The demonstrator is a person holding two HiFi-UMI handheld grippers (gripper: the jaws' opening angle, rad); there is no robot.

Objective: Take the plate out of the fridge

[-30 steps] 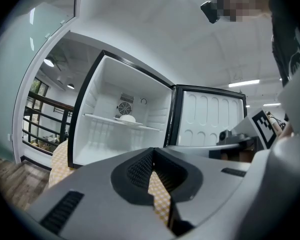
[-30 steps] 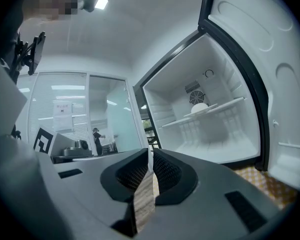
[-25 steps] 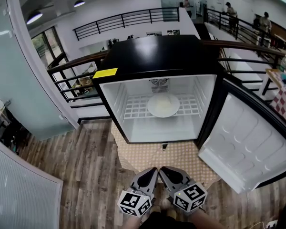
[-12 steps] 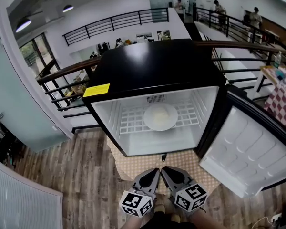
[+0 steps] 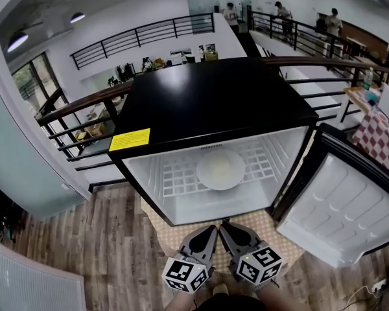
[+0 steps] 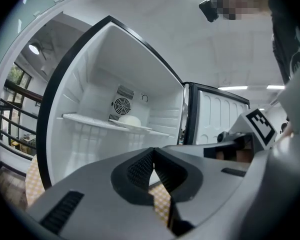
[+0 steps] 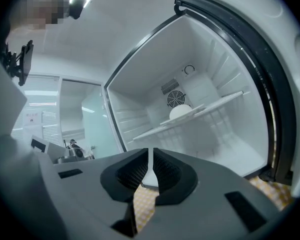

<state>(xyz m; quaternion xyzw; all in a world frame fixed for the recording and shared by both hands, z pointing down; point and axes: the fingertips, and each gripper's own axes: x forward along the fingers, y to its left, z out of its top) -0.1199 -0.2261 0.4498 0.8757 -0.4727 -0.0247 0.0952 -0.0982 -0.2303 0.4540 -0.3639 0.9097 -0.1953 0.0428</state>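
Both my left tongs [image 5: 209,232] and right tongs [image 5: 225,229] are hovering clenched, empty, above a checkered mat [image 5: 176,233] on wood floor [image 5: 97,238]; a round white plate [image 5: 220,168] is lying on the wire shelf [image 5: 175,179] in the open fridge [image 5: 214,102].

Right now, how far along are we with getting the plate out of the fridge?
Done: the fridge door stands wide open on the right. In hand: nothing; the left gripper and right gripper are both shut and empty, side by side low in front of the fridge, outside it. Left: everything with the plate, which sits untouched on the wire shelf; reach in, grip it, bring it out.
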